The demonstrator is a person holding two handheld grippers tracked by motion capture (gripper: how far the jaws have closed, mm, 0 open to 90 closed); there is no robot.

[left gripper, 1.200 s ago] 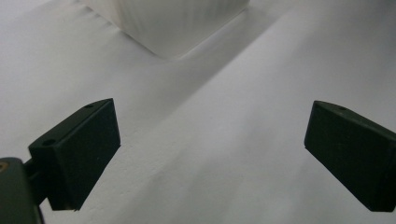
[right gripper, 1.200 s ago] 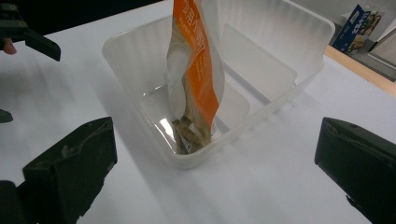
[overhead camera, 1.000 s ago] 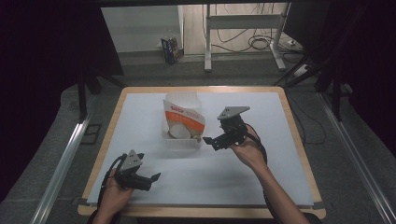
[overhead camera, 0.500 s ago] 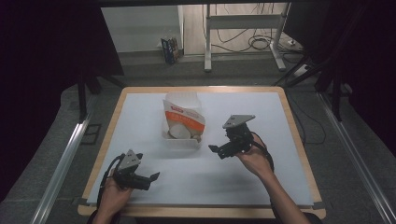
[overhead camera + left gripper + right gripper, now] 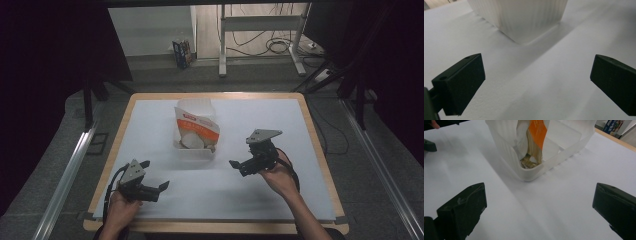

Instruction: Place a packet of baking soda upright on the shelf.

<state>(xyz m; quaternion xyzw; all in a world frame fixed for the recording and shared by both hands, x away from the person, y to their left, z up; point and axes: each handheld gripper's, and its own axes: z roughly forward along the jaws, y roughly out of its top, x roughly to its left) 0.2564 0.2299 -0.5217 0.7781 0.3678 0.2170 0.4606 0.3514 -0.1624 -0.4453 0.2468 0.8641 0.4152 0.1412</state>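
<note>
jaws of each hand-held gripper (image 5: 155, 189) (image 5: 239, 166) gape wide, holding nothing.

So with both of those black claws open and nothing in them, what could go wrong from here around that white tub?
Two risks, as guesses. The ribbed translucent white plastic tub looks light, so a nudge from the right gripper could slide or tip it. The orange and white packet stands tall above the rim and might topple out. The left gripper is open too, low over the white table sheet.

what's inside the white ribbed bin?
An orange-and-white packet stands in the translucent ribbed bin, rising above its rim. The packet covers most of the bin's floor; anything beneath it can't be seen.
</note>
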